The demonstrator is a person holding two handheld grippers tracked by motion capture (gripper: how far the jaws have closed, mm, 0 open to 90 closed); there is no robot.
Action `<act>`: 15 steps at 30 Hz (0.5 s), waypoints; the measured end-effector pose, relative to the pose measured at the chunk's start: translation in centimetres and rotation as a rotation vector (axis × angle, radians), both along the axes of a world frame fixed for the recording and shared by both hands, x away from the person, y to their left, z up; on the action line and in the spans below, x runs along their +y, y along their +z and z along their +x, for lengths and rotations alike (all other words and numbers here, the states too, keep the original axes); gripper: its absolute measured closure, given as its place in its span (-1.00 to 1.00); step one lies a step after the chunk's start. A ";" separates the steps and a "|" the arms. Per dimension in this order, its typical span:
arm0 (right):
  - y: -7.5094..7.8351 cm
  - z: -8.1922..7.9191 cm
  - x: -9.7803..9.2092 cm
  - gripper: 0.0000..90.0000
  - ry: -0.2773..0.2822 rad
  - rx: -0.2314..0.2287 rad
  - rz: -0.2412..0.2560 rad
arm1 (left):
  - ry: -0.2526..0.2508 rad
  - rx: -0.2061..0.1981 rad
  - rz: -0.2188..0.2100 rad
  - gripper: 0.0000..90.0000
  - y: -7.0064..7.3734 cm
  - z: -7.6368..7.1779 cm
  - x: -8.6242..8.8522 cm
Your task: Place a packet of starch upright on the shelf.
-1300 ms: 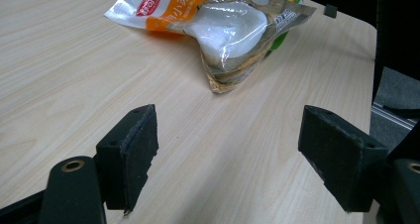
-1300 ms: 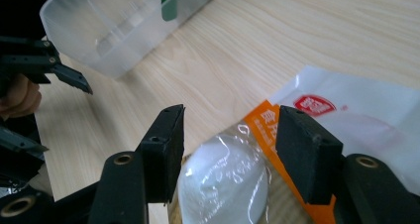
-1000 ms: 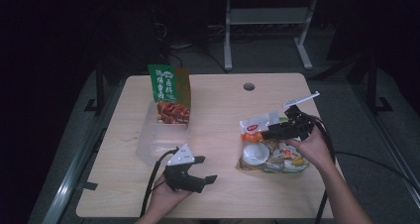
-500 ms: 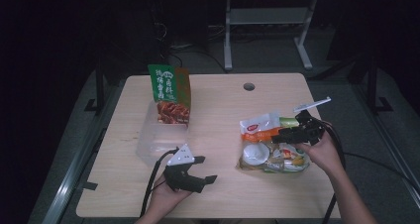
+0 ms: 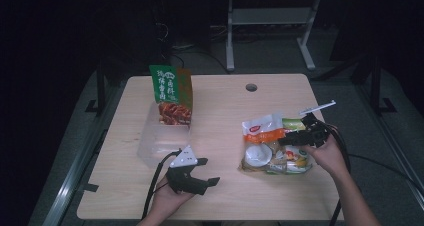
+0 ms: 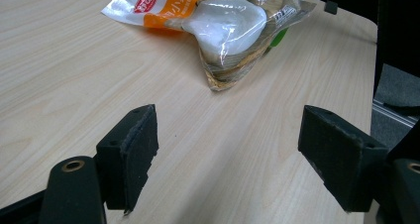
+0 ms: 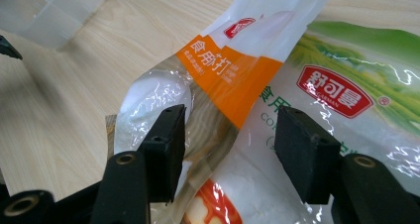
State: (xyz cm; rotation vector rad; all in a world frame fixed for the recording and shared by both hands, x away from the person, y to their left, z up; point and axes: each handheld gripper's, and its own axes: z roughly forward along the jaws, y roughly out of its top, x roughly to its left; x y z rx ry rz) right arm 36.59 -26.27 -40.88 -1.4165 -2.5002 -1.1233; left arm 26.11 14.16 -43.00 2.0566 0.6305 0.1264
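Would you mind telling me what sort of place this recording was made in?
Probably a lab or workshop set up for recording, not a kitchen: a bare wooden desk with a cable hole, a metal frame on the dark floor behind, and cabled grippers working over snack packets.

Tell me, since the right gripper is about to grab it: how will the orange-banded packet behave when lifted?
The orange-banded packet is glossy crinkled film, so it will probably be slippery between the right gripper pads. It looks floppy and may sag around the white bowl-like lump inside. It lies on a green packet, which might drag along.
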 end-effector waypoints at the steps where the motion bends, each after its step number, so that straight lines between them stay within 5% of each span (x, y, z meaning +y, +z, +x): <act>1: -0.1 0.1 0.1 0.04 0.002 0.004 0.005 | -0.001 -0.001 0.001 -0.49 0.0 0.0 0.0; 15: -1.2 1.7 1.2 0.40 0.008 0.047 0.039 | 0.001 0.004 -0.003 -0.49 -0.1 0.1 -0.1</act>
